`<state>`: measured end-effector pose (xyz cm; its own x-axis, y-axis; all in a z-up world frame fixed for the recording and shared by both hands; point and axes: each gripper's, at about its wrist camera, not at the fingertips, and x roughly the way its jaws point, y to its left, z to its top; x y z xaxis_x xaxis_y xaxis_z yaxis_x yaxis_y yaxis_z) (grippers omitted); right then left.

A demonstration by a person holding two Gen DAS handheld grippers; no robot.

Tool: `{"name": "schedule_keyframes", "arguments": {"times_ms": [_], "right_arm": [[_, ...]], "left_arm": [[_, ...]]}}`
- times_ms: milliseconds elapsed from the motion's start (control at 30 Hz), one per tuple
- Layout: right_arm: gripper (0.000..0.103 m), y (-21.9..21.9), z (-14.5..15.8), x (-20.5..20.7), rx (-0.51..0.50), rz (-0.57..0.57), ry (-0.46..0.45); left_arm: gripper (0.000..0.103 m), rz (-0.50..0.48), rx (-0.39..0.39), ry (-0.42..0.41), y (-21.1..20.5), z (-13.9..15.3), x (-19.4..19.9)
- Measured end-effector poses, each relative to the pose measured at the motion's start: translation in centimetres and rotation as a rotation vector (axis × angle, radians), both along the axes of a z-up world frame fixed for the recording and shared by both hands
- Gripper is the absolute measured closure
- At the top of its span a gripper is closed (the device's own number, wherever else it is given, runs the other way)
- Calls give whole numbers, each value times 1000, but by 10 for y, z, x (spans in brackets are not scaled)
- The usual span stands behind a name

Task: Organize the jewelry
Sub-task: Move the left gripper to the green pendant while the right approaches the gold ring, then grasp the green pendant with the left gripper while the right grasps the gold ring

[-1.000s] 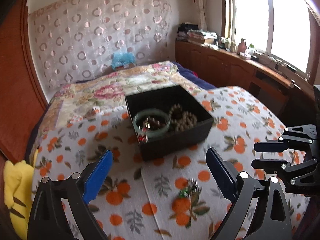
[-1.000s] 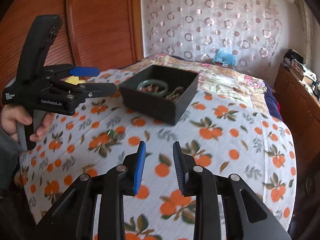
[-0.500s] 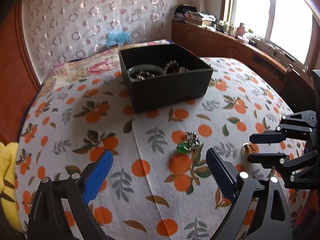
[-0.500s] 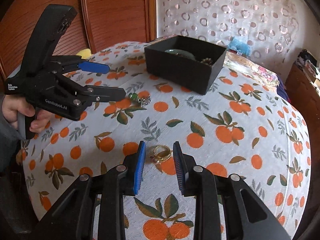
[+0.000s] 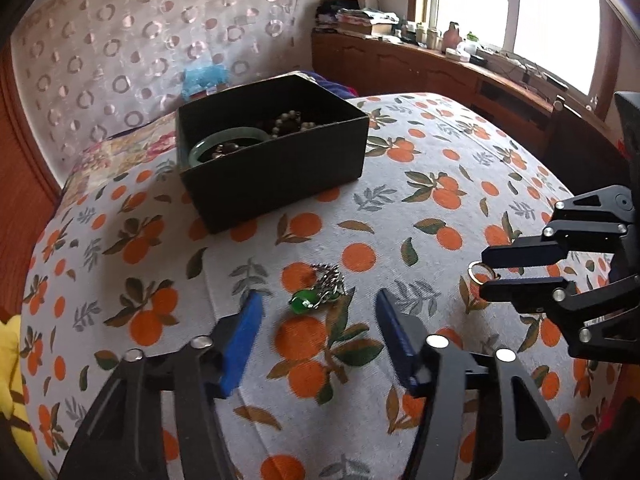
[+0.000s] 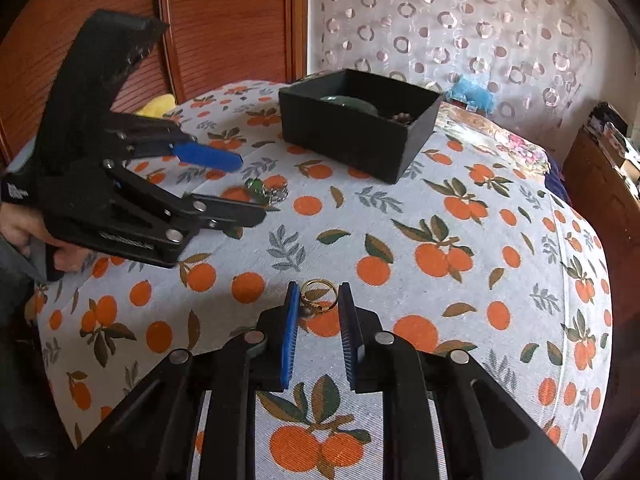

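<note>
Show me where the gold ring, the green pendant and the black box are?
gold ring [image 6: 318, 295], right wrist view, on its band.
green pendant [image 5: 303, 303], left wrist view, on the green stone.
black box [image 5: 280, 168], left wrist view, on its front wall.

A bed [image 5: 460, 168] under an orange-print cloth [image 6: 460, 216] fills most of both views. On the cloth, upper centre of the frame, sits a black box [image 5: 276, 176]. Lower centre of the left view lies a green pendant [image 5: 316, 294]; at right, a gold ring [image 6: 318, 295]. A floral quilt [image 5: 132, 146] shows behind the box.
</note>
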<state>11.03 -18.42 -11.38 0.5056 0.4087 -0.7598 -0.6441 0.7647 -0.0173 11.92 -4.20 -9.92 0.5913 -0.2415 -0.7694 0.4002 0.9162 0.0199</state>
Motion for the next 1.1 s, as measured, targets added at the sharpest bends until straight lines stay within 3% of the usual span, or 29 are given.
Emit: {"name": "schedule_keyframes", "arguments": {"times_ms": [167, 233, 367, 433, 733, 1100], "right_arm": [[82, -2, 4, 0, 10, -3, -9], [82, -2, 6, -1, 14, -4, -12], [81, -4, 6, 0, 20, -9, -12], [81, -5, 6, -1, 20, -10, -12], [82, -7, 9, 1, 24, -13, -19], [82, -6, 30, 13, 46, -28, -59]], "left_arm": [[64, -10, 26, 0, -6, -2, 4], [73, -12, 31, -8, -7, -1, 4], [76, -16, 37, -24, -8, 0, 1], [87, -14, 22, -34, -7, 4, -1], [88, 1, 6, -57, -3, 14, -6], [90, 23, -30, -129, 5, 48, -7]]}}
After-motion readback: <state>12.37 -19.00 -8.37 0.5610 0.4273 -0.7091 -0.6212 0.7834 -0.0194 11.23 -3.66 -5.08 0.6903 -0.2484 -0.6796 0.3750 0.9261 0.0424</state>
